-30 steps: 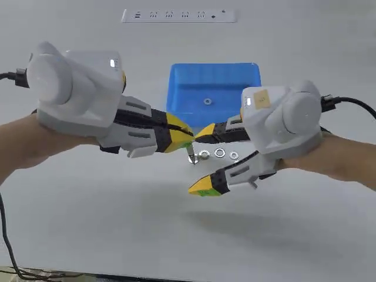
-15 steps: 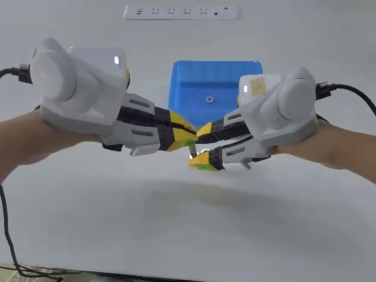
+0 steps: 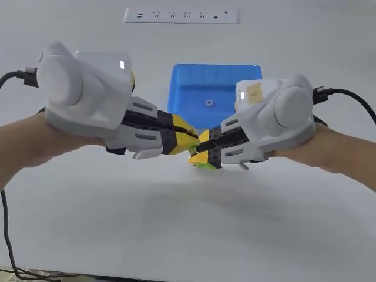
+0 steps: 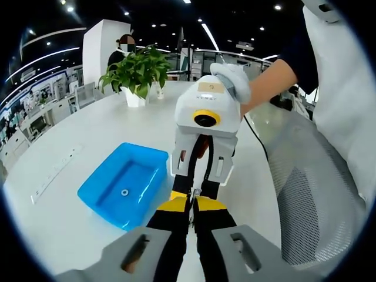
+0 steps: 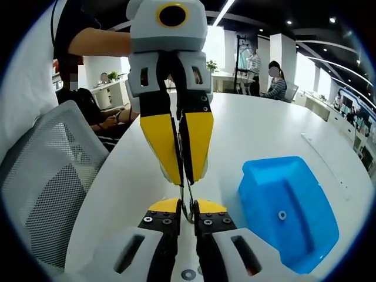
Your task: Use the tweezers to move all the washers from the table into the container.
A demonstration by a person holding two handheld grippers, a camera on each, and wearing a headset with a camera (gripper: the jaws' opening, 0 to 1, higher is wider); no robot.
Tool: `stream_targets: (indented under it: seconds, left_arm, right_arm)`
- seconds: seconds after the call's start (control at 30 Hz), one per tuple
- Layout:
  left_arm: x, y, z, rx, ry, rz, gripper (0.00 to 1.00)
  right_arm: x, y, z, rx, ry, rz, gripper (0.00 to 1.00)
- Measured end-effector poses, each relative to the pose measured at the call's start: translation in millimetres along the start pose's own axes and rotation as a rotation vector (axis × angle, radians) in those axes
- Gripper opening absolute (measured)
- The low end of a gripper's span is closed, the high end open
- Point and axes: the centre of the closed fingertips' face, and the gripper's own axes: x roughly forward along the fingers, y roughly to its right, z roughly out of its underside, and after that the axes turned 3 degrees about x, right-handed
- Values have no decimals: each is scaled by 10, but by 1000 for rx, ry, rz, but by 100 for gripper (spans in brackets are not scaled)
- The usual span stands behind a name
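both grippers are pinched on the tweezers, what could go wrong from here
1. The left gripper and right gripper meet tip to tip, both clamped on the thin tweezers. An uneven pull could twist them, or drop them if one lets go early.
2. A washer lies on the table just under the right gripper's jaws, so a dip could knock it away.
3. The blue container sits close behind the grippers, and a hasty swing might bump its near wall.

The head view is bright and evenly lit from above, with a soft pale shadow on the white counter (image 3: 176,235) toward 6 o'clock, while both gripper views are sharp in the middle, strongly curved at the edges, with ceiling lights (image 4: 210,34) glaring near 12 o'clock.
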Motion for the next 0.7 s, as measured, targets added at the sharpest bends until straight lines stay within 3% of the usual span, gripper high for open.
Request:
stream_targets:
  seconds: [0.13,0.27,0.43,0.57,0.7]
  left_arm:
    - [0,4,4,1,3,-2,7]
    - [4,1,14,44,-15,-9,7]
    - [0,44,27,31,-17,7,17]
    - [-12,12,81,46,-43,-16,20]
    - [-39,-13,65,46,-30,-34,23]
  right_arm:
    - [-2,-1,1,-5,2,8,9]
    - [0,7,-2,10,7,15,9]
    - [-2,9,-3,32,17,16,9]
    - [-16,28,-10,43,22,25,9]
    - [-29,50,-28,47,24,35,9]
